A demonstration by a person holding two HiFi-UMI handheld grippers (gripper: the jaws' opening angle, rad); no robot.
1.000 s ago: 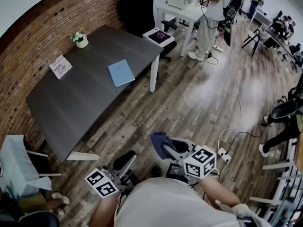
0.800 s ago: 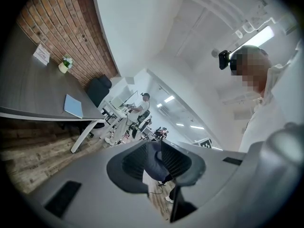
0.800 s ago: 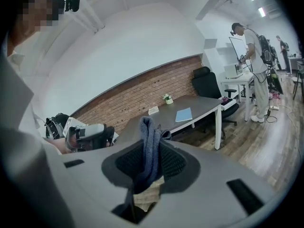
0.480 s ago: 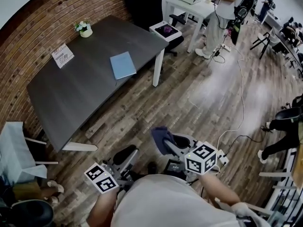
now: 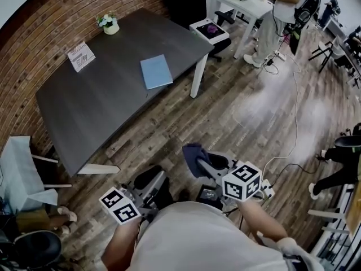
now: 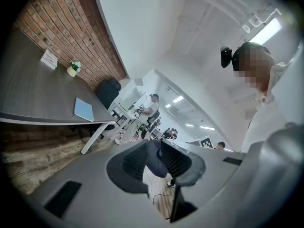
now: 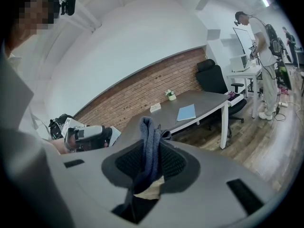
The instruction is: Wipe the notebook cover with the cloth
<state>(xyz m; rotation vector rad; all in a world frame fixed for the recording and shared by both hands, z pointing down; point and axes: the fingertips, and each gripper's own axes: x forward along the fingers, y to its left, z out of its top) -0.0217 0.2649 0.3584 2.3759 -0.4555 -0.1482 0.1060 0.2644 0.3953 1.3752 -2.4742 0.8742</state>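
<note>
**Cloth in the right tool, notebook untouched on the bench**

My right tool (image 5: 202, 165) is pinching the dark blue cloth (image 5: 193, 152). In the right gripper view the cloth (image 7: 150, 144) stands up between the two ribbed pads as a folded bunch, its top rising above the tips.

My left tool (image 5: 152, 180) has its jaws slightly spread with nothing gripped. In the left gripper view I see floor and a cable through the narrow gap, and a dark blue shape past the tips that I cannot identify for certain.

Both tools hang over the wooden floor (image 5: 237, 112), close to my body and off the bench (image 5: 84, 123).

The light blue notebook (image 5: 156, 71) lies flat and closed on the dark bench. It sits just inside the long edge facing me, toward the end with the white leg (image 5: 197, 83), and is well apart from both tools.

A small pot of flowers (image 5: 107, 23) stands at the far corner of the bench by the brick wall (image 5: 34, 44). A printed card (image 5: 80, 56) sits along the wall-side edge.
</note>
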